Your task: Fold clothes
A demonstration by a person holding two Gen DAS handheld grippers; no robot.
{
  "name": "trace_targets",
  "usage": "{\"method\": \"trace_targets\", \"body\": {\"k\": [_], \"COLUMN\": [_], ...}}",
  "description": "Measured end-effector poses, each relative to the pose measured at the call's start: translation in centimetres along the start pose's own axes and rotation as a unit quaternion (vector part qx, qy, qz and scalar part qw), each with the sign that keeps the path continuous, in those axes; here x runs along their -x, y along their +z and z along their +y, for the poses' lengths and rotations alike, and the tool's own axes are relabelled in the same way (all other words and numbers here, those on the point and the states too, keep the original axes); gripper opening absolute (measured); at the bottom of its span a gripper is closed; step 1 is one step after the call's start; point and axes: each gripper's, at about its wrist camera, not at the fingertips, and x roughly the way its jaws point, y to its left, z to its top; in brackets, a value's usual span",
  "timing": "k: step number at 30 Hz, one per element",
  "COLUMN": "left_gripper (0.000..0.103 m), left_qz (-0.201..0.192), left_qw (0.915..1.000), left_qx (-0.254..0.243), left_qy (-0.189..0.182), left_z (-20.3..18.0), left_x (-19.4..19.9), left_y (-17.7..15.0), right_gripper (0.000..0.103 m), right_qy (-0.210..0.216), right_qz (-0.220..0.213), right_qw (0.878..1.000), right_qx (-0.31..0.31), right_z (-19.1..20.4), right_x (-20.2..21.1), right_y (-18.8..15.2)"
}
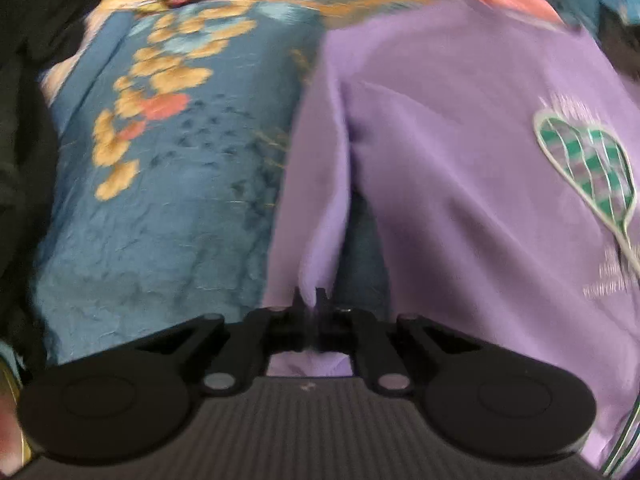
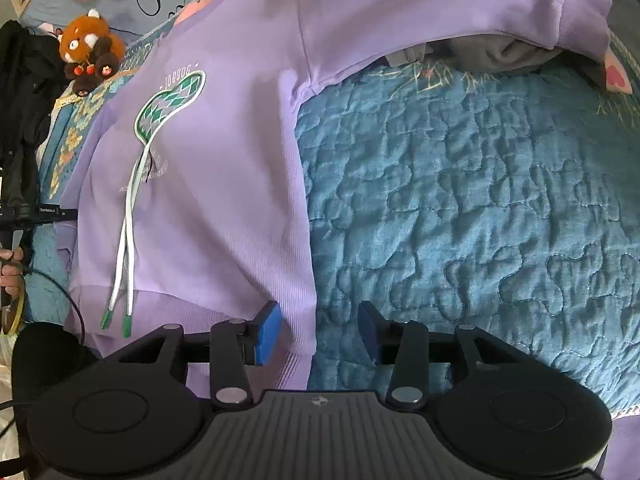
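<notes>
A lilac sweatshirt (image 2: 208,184) with a green heart patch (image 2: 172,100) and white drawstrings lies face up on a blue quilted bedspread (image 2: 480,208). Its right sleeve (image 2: 420,12) stretches toward the far right. In the left wrist view the sweatshirt (image 1: 460,160) fills the right half, and my left gripper (image 1: 310,300) is shut on a fold of its lilac sleeve fabric near the body's side. My right gripper (image 2: 318,332) stands open over the sweatshirt's lower right hem corner; the fabric edge lies between the blue pads (image 2: 266,332) without being pinched.
A brown plush toy (image 2: 90,52) sits at the far left by dark clothing (image 2: 24,92). Grey cloth (image 2: 492,54) lies under the far sleeve. A hand (image 2: 10,268) and black cables show at the left edge. The bedspread's floral print (image 1: 160,92) lies left of the sweatshirt.
</notes>
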Motion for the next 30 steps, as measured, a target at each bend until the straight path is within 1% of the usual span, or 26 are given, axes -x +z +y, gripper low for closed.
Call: {"method": "trace_targets", "body": {"k": [3, 6, 9, 12, 14, 15, 18, 21, 22, 24, 25, 26, 27, 28, 29, 30], "left_gripper": [0.002, 0.002, 0.002, 0.002, 0.003, 0.003, 0.003, 0.004, 0.008, 0.012, 0.019, 0.03, 0.037, 0.048, 0.057, 0.063], "left_qz": [-0.022, -0.049, -0.069, -0.085, -0.094, -0.097, -0.104, -0.09, -0.079, -0.042, -0.023, -0.012, -0.006, -0.008, -0.012, -0.016], "left_qw": [0.9987, 0.9945, 0.9862, 0.9782, 0.9737, 0.9714, 0.9652, 0.9564, 0.9528, 0.945, 0.9406, 0.9352, 0.9296, 0.9264, 0.926, 0.9256], "left_qx": [-0.009, 0.002, 0.005, 0.01, 0.007, 0.0, -0.023, -0.061, -0.072, -0.091, -0.098, -0.105, -0.11, -0.111, -0.108, -0.103], "left_qy": [0.045, 0.092, 0.15, 0.189, 0.208, 0.217, 0.239, 0.271, 0.284, 0.311, 0.324, 0.338, 0.352, 0.36, 0.362, 0.364], "left_z": [1.2, 4.0, 6.9, 9.0, 10.3, 10.5, 9.1, 7.5, 6.9, 5.9, 5.8, 5.8, 5.8, 6.0, 6.3, 6.7], "left_x": [1.5, 3.2, 4.4, 5.1, 5.2, 5.1, 4.5, 2.2, 1.2, -1.7, -3.1, -4.3, -5.1, -5.3, -5.2, -4.8], "left_y": [0.6, 2.4, 5.3, 8.4, 10.3, 11.3, 13.5, 15.0, 15.2, 15.1, 14.8, 14.4, 14.0, 13.8, 13.8, 13.8], "right_gripper": [0.042, 0.042, 0.042, 0.042, 0.043, 0.043, 0.043, 0.044, 0.045, 0.046, 0.047, 0.048, 0.048, 0.049, 0.049, 0.049], "right_qy": [0.0, 0.0, -0.007, -0.015, -0.012, -0.013, -0.017, -0.017, -0.016, -0.015, -0.017, -0.019, -0.021, -0.027, -0.032, -0.038], "right_qz": [-0.002, -0.004, -0.009, -0.02, -0.027, -0.028, -0.031, -0.033, -0.033, -0.035, -0.036, -0.037, -0.038, -0.04, -0.043, -0.048], "right_qw": [1.0, 1.0, 1.0, 0.999, 0.999, 0.999, 0.999, 0.999, 0.999, 0.999, 0.998, 0.998, 0.998, 0.997, 0.996, 0.995], "right_qx": [0.005, 0.011, 0.019, 0.022, 0.02, 0.021, 0.027, 0.031, 0.032, 0.036, 0.04, 0.045, 0.05, 0.059, 0.068, 0.081], "right_z": [0.2, 0.4, 0.8, 1.3, 1.5, 1.6, 2.0, 2.4, 2.6, 2.8, 2.9, 3.0, 3.1, 3.3, 3.4, 3.6], "right_x": [0.3, 0.6, 0.8, 1.3, 1.6, 1.7, 1.7, 1.6, 1.4, 1.2, 1.2, 1.1, 1.0, 1.1, 1.1, 1.3], "right_y": [0.2, 0.5, 0.9, 1.4, 1.8, 2.1, 2.9, 3.7, 4.0, 4.5, 4.8, 5.1, 5.4, 5.8, 6.2, 6.7]}}
